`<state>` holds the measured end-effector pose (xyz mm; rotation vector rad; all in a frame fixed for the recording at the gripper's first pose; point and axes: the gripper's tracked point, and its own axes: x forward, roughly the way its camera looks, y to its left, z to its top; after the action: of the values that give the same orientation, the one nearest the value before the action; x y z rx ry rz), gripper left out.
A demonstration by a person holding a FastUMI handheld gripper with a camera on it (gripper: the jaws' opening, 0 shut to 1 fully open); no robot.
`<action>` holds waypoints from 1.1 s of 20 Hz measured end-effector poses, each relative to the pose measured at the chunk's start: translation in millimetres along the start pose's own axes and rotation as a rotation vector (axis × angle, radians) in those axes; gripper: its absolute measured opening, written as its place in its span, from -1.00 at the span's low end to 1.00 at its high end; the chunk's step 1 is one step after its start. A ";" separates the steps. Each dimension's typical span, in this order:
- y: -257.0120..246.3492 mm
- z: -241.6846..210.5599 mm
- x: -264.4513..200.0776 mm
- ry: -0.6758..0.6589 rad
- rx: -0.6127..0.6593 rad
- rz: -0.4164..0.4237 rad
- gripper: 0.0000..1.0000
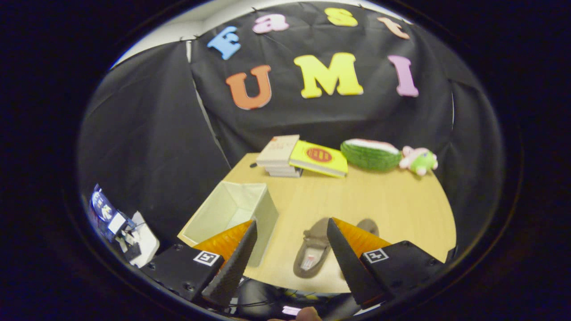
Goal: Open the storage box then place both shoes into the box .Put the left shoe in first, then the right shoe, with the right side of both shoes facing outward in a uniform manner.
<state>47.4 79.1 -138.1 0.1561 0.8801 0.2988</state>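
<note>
An open cream storage box (232, 209) stands on the wooden table (379, 196), at its left front corner, with nothing visible inside. Partly behind my left finger sits its near wall. A brown slipper (312, 252) lies on the table just right of the box, between my two fingers, its opening facing up. A second brown shoe (368, 226) peeks out behind my right finger, mostly hidden. My gripper (292, 232) hovers above the table's front edge, open, with nothing between its fingers.
At the table's far side lie a stack of books (279, 156) with a yellow book (319, 158) leaning on it, a watermelon-slice toy (370, 154) and a small plush toy (419, 160). Some equipment (120, 225) stands off the table, to the left of the box.
</note>
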 end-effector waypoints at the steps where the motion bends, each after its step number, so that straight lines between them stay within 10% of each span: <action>1: -10.6 -12.2 13.5 0.053 0.024 -0.015 1.00; 12: -80.3 -97.9 98.8 0.382 0.221 -0.114 0.93; 22: -82.1 -131.4 148.2 0.534 0.320 -0.095 0.25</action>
<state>49.9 50.4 -350.5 0.3390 1.4597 0.1060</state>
